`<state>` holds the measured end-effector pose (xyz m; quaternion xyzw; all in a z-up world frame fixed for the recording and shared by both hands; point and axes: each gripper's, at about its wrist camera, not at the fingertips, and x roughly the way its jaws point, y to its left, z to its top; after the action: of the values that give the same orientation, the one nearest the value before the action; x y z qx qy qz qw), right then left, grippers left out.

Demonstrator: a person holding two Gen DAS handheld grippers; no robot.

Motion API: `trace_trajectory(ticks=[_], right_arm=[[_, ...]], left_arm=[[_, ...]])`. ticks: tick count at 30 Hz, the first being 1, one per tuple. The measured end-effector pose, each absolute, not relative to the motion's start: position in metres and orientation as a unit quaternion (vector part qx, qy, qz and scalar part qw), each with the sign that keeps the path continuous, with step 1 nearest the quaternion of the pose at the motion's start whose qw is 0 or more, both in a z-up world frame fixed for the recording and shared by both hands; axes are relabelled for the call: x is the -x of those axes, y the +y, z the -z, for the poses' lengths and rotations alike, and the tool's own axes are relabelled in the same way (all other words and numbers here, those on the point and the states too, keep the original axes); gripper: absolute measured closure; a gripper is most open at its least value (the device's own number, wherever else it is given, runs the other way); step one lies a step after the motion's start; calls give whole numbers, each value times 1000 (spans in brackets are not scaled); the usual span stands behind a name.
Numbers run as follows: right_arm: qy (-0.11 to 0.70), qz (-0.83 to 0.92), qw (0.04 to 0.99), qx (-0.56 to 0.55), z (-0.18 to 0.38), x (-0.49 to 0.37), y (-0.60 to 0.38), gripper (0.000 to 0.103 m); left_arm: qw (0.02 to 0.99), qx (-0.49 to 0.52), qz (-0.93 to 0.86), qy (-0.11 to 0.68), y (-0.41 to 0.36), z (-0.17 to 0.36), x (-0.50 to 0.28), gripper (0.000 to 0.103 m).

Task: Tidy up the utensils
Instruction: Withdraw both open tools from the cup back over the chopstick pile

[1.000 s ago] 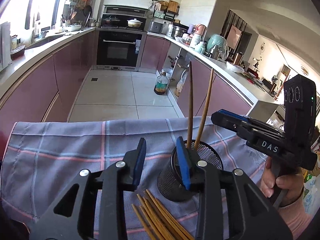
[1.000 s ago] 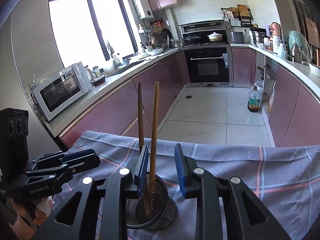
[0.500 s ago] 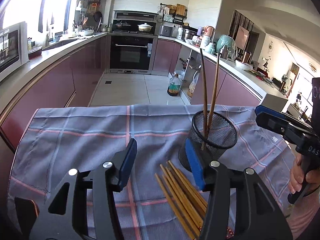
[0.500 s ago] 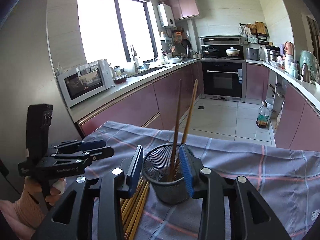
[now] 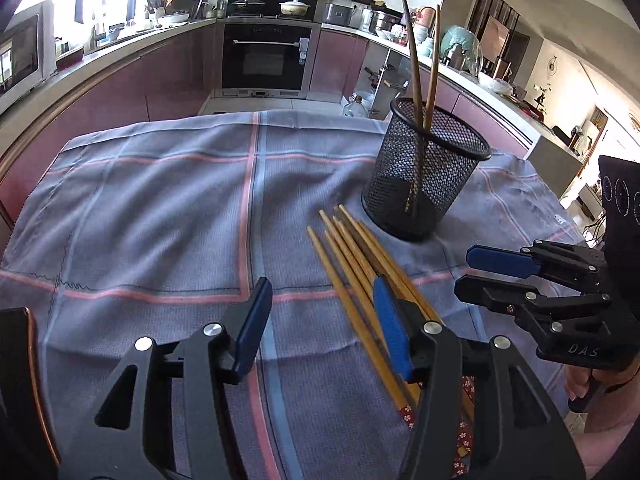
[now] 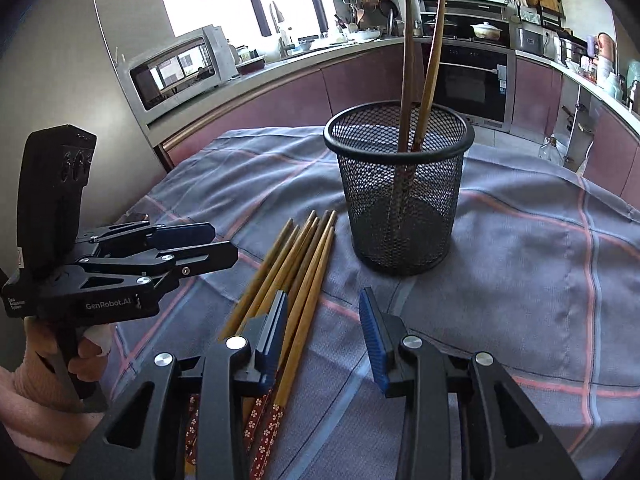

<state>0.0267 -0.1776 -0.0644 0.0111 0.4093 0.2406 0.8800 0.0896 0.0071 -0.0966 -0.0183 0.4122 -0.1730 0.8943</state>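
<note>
A black mesh cup [image 5: 424, 176] stands upright on the checked cloth and holds two chopsticks [image 5: 422, 60]; it also shows in the right wrist view [image 6: 400, 192]. Several loose wooden chopsticks [image 5: 360, 264] lie in a bundle on the cloth in front of the cup, also in the right wrist view [image 6: 296, 272]. My left gripper [image 5: 320, 332] is open and empty, above the bundle's near end. My right gripper [image 6: 324, 336] is open and empty, just right of the bundle; it appears in the left wrist view [image 5: 480, 276].
The blue-grey checked cloth [image 5: 160, 208] covers the table. Kitchen counters, an oven [image 5: 264, 60] and a microwave [image 6: 180, 68] stand beyond the table's far edge. A bottle [image 6: 550, 148] stands on the floor.
Both grippers have pulled back and away from the mesh cup, which held two chopsticks throughout. The loose bundle now lies under both grippers. Both stayed open.
</note>
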Motion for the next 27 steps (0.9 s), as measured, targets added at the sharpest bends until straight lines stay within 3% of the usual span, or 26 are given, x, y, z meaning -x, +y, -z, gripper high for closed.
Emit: trace_trajectory(ticks=[16,27], right_arm=[[434,-225,873,3,87,-26,-163,69],[438,-210,874,17,90,-26,-165,80]], left_arm=[[881,-8,169,441,-13,118,-87,47],[878,-27,170,446,-13,121,-88,54]])
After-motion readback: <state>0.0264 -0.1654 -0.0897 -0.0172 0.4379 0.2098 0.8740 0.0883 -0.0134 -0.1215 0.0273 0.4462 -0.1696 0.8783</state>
